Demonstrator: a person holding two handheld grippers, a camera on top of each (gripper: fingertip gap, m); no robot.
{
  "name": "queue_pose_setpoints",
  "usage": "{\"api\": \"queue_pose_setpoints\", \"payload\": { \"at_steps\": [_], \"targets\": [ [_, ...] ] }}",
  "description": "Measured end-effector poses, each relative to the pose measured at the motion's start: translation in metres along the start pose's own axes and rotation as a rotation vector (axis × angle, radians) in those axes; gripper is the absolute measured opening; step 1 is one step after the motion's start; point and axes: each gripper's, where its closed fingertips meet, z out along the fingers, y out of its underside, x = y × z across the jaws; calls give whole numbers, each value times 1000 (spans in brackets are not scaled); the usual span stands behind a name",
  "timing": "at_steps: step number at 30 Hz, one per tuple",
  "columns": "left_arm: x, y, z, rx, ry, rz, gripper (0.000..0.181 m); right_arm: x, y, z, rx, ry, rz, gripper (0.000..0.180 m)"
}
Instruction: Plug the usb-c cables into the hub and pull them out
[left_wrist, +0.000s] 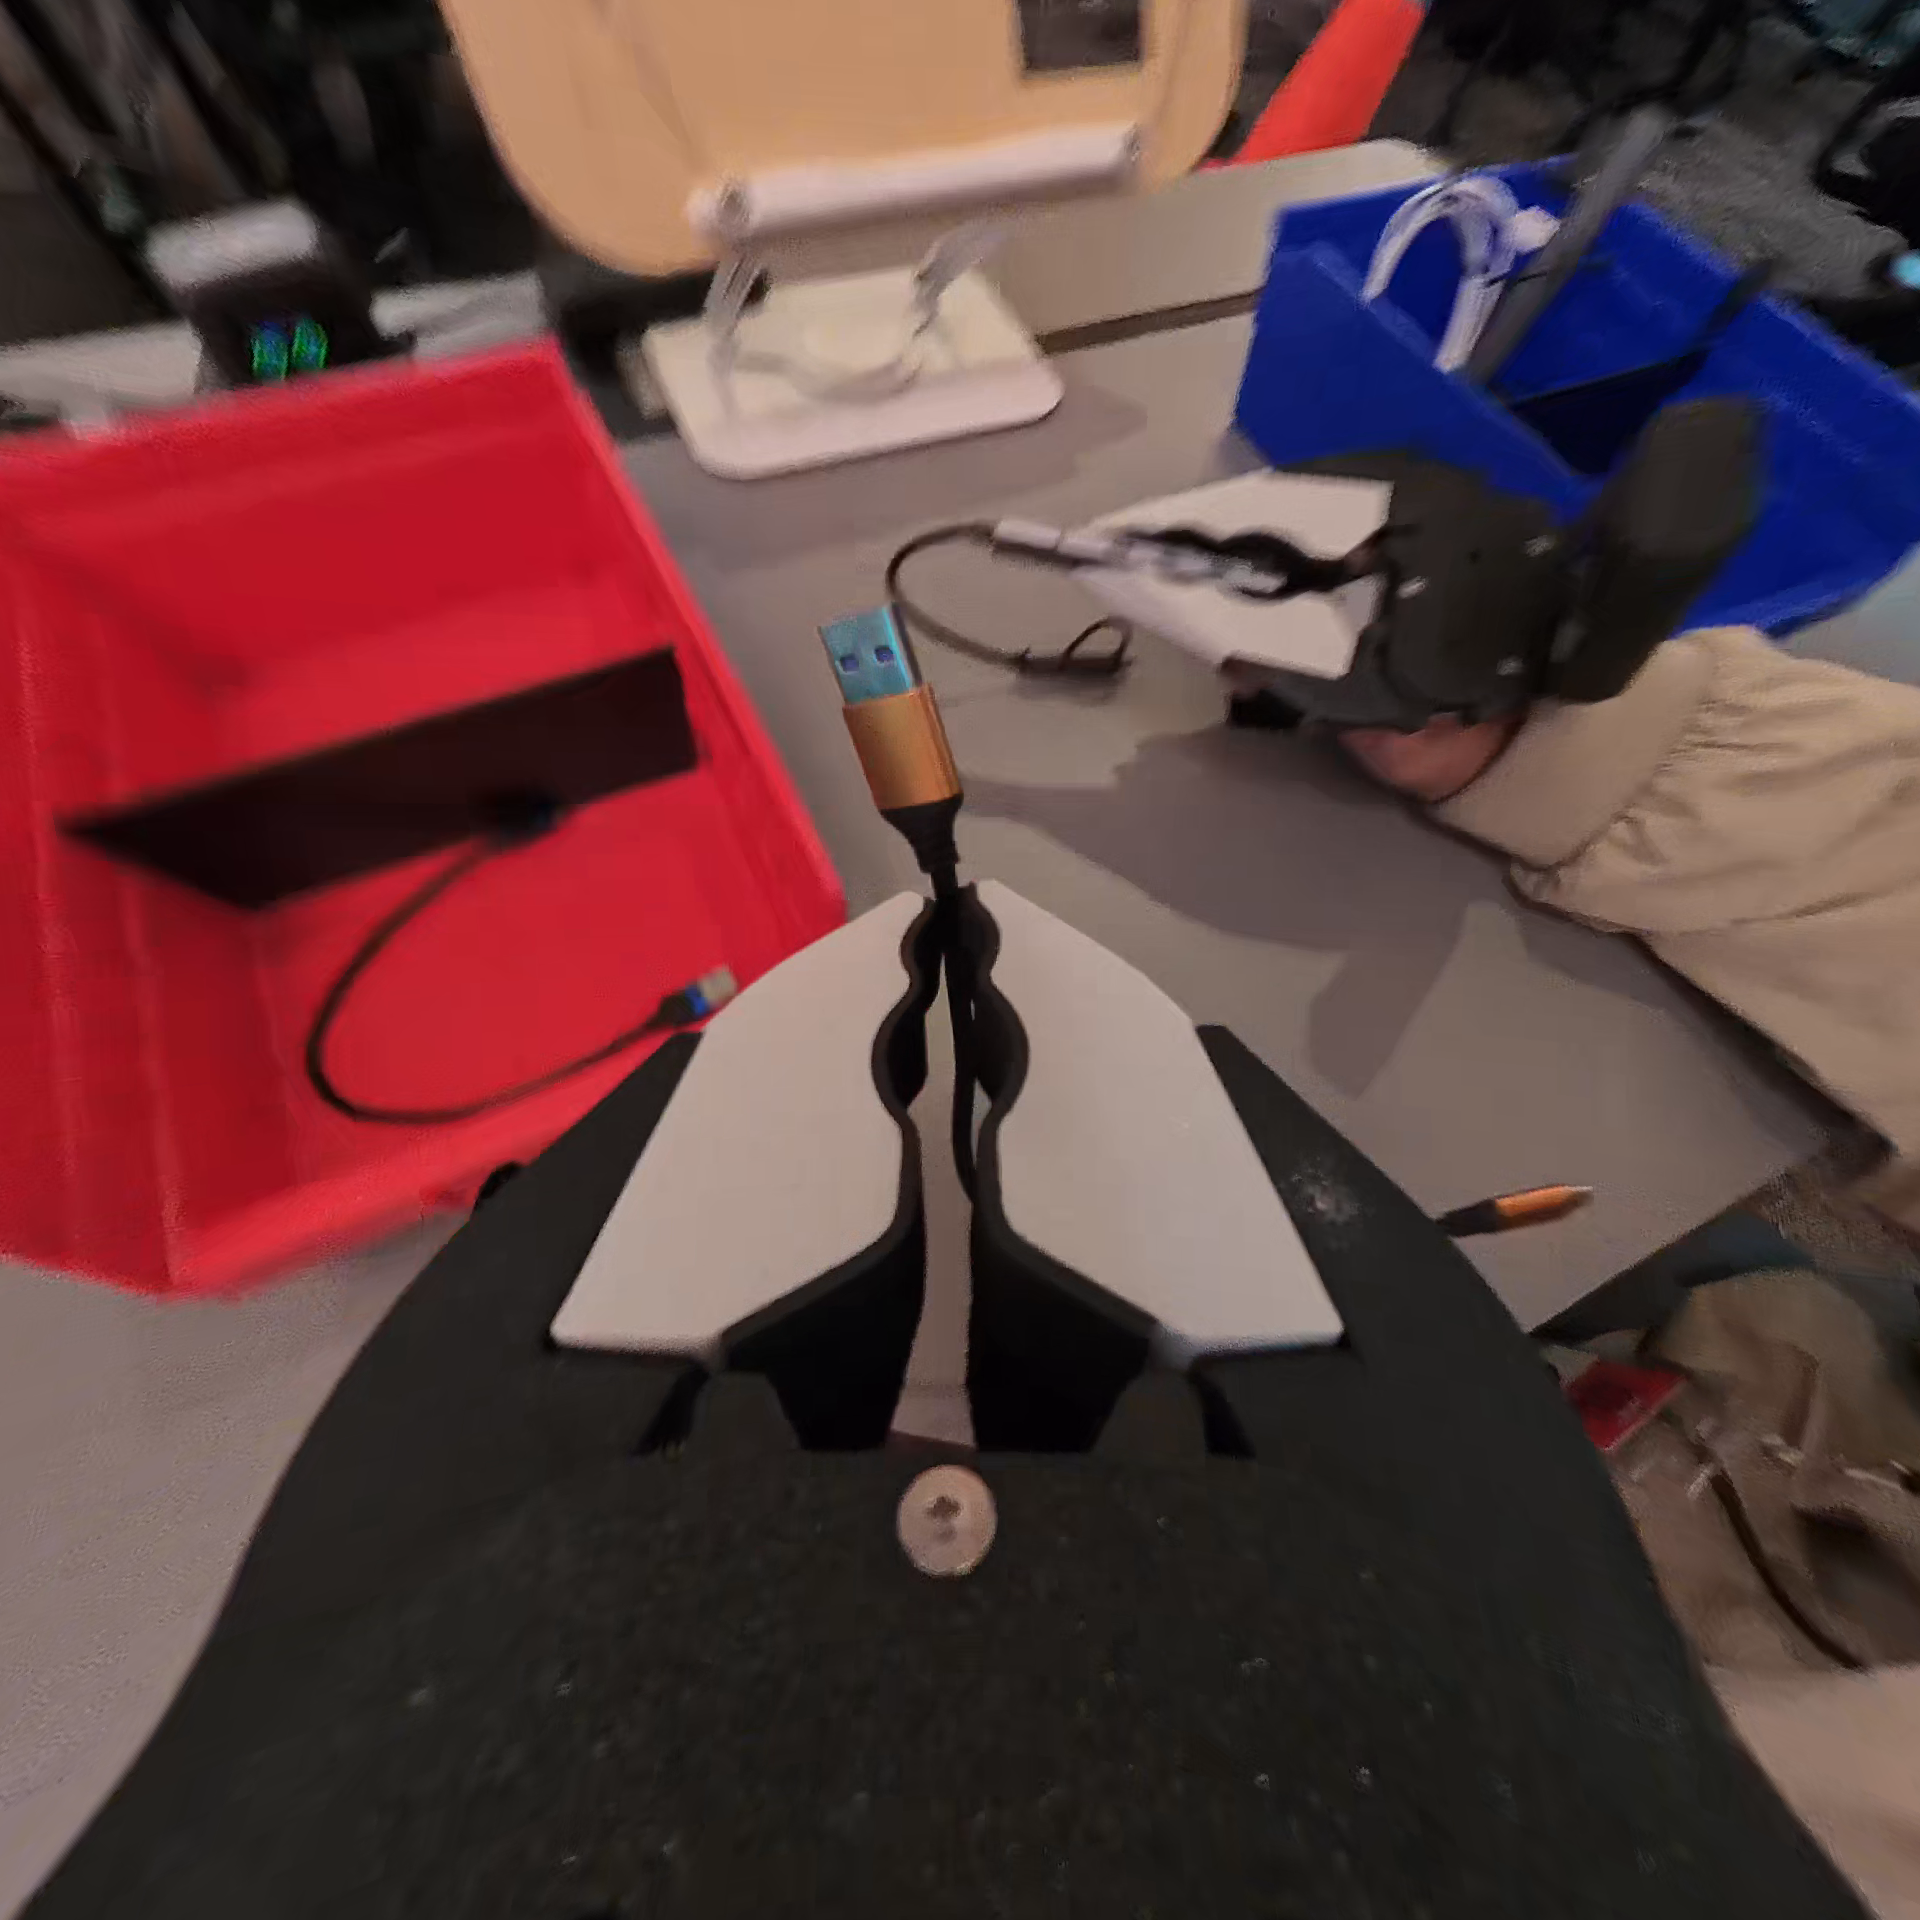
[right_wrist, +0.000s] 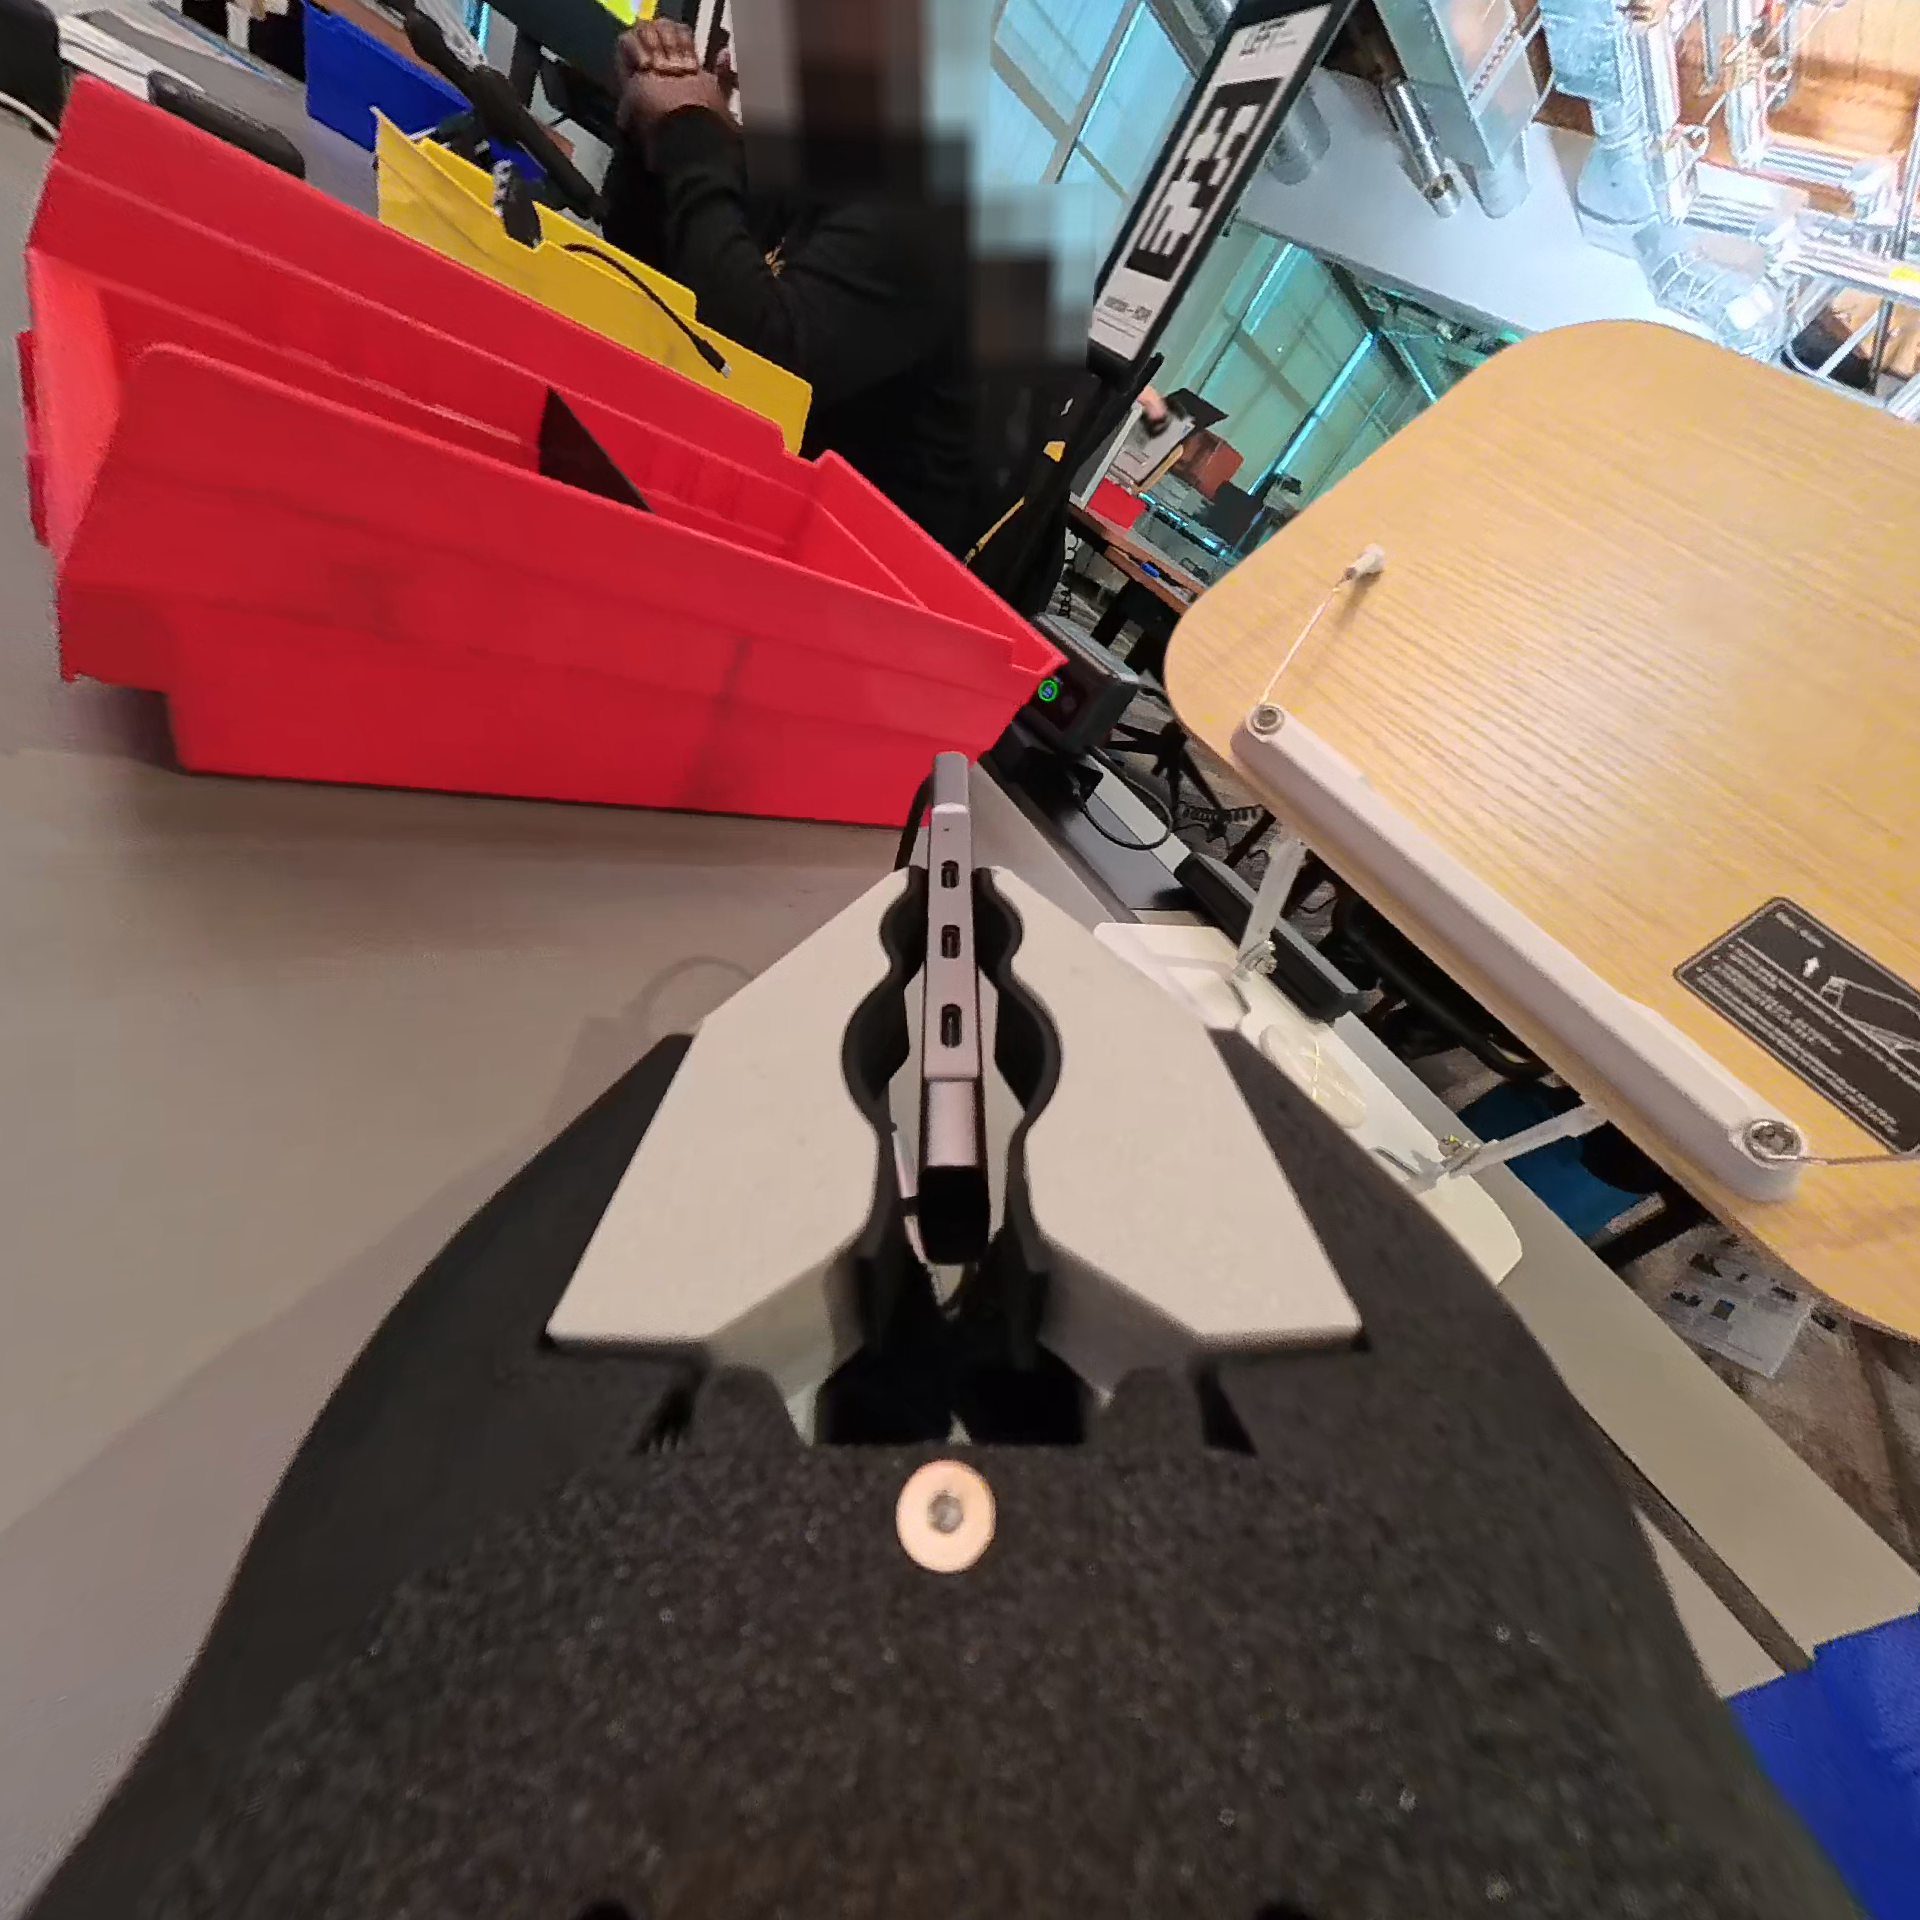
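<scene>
Red bin (left_wrist: 312, 748): left on the table; contains a flat black panel (left_wrist: 416, 769) and a looped black cable (left_wrist: 416, 1039).
Blue bin (left_wrist: 1558, 364): far right; contains white cords, apparently; view blurred.
Left gripper (left_wrist: 951, 914): jaws closed on the braided cable (left_wrist: 940, 873); orange-collared plug (left_wrist: 899, 748) projects beyond the tips.
Right gripper (right_wrist: 951, 904): jaws clamped on the grey hub (right_wrist: 951, 997), edge-on, ports facing the camera.

A grey table (left_wrist: 1195, 935) carries a red bin (left_wrist: 312, 831), a blue bin (left_wrist: 1382, 343) and a white stand base (left_wrist: 852, 384). A black cable loop (left_wrist: 935, 613) and a white sheet (left_wrist: 1247, 603) lie on the surface near the blue bin. In the right wrist view, stacked red bins (right_wrist: 468, 644) rest on the table.
</scene>
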Motion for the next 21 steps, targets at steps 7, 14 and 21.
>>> {"api": "queue_pose_setpoints", "payload": {
  "at_steps": [7,14,21],
  "targets": [
    [-18,117,10,-153,-227,-162,2,-5,-2,1,5,-10,-34,9],
    [-26,145,6,-176,-349,-104,23,-5,-1,2,3,-11,-25,9],
    [73,147,10,-141,128,227,21,-12,-2,2,13,-40,-41,8]
  ]
}}
